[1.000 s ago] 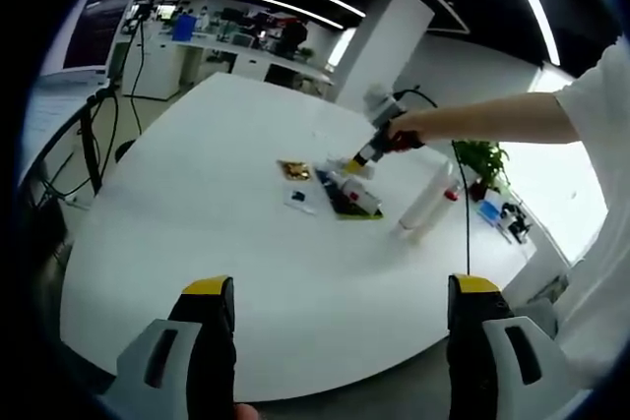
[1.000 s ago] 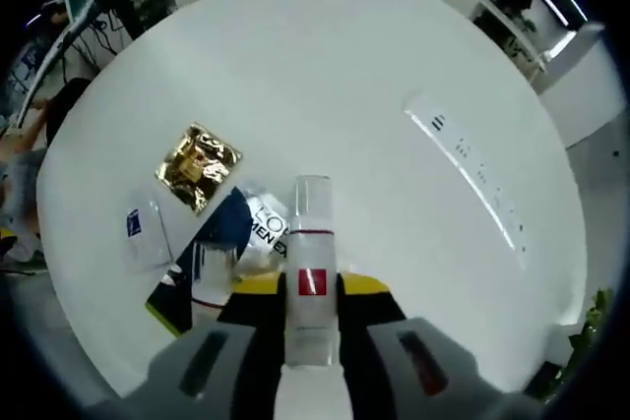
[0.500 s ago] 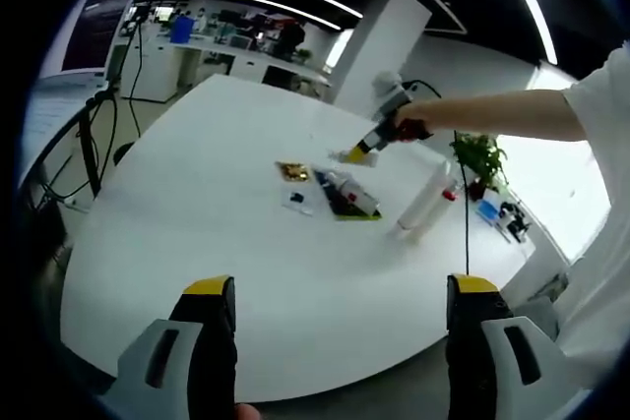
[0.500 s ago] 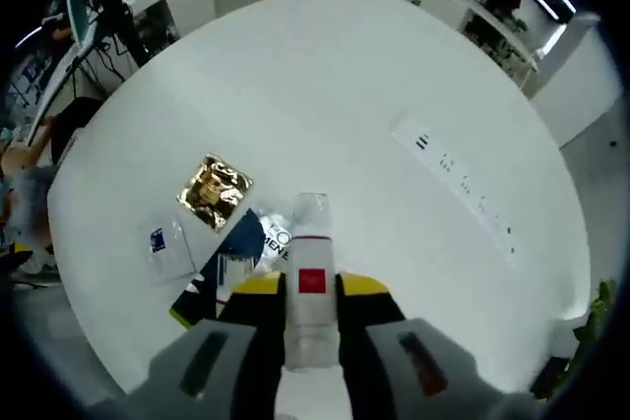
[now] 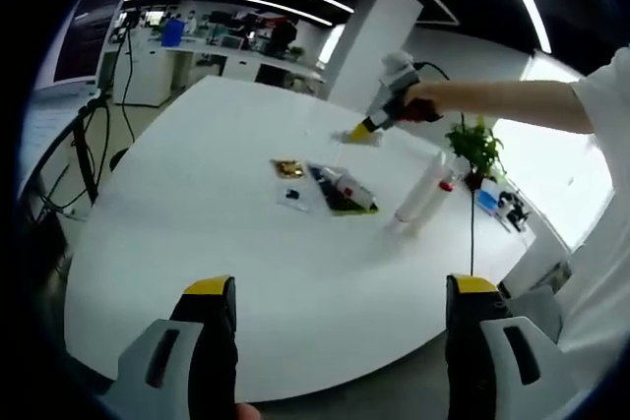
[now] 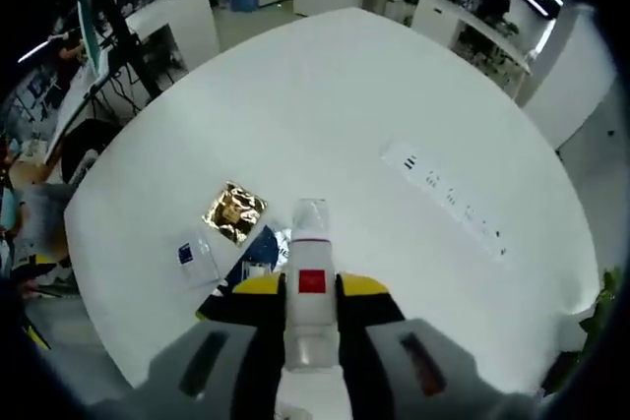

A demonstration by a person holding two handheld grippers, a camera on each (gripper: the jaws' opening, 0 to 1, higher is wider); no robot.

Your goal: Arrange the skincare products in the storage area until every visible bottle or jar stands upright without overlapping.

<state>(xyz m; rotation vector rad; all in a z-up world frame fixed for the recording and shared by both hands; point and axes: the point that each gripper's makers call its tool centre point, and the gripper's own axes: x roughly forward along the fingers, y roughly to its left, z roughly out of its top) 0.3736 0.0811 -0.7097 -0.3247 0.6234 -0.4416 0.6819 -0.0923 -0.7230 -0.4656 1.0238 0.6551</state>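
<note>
My right gripper is shut on a white bottle with a red square label and a clear cap, held high above the white table. Below it lie a gold packet, a small blue-and-white sachet and a dark flat pack with other products on it. In the left gripper view the right gripper holds that bottle in the air beyond the dark pack. My left gripper stands open near the table's front edge.
A tall white bottle with a red part stands right of the pack. A white power strip lies on the table. A potted plant and desks stand beyond the table. A person's arm reaches in from the right.
My right gripper has lifted the white bottle higher and farther from the pack. The left gripper has stayed where it was, open.
</note>
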